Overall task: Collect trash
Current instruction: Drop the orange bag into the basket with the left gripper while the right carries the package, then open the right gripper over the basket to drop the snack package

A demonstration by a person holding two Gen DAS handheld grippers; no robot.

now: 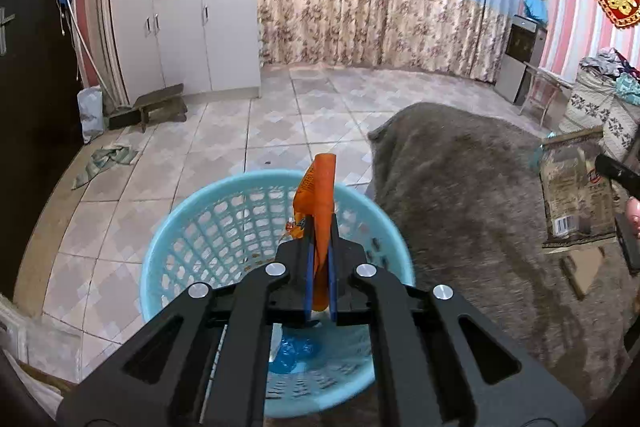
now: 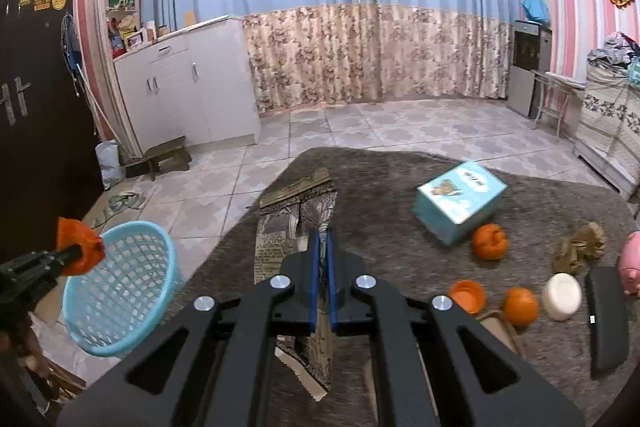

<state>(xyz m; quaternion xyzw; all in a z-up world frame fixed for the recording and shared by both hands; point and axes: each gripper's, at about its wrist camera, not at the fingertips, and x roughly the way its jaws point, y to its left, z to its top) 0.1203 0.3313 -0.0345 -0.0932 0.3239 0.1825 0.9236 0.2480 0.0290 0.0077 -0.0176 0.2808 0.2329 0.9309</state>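
The left gripper point(image 1: 320, 247) is clamped on an orange wrapper point(image 1: 320, 195), which stands up between the blue pads and projects past the fingertips. It is positioned over the light-blue plastic basket point(image 1: 180, 227), the wrapper above the basket's open mouth. The basket sits at the edge of the grey furry table cover point(image 1: 460, 207), beside the tiled floor point(image 1: 280, 115), and holds a crumpled blue piece point(image 1: 294, 353) at the bottom. The right gripper point(image 2: 322, 251) is clamped on a flat brown printed bag point(image 2: 296, 215), whose top edge fans out beyond the fingertips and whose serrated lower end hangs below the jaws; whether the bag touches the cover cannot be determined. In the right wrist view, the left gripper appears at the far left with the orange wrapper at the basket's rim. Remaining on the cover to the right are a light-blue box point(image 2: 460, 203) lying tilted, two oranges point(image 2: 490, 242), an orange cap point(image 2: 467, 297), a white round lid point(image 2: 562, 297), crumpled brown paper point(image 2: 580, 247) and a black case point(image 2: 608, 323). A pink figure point(image 2: 631, 263) is partly cut off at the frame edge.
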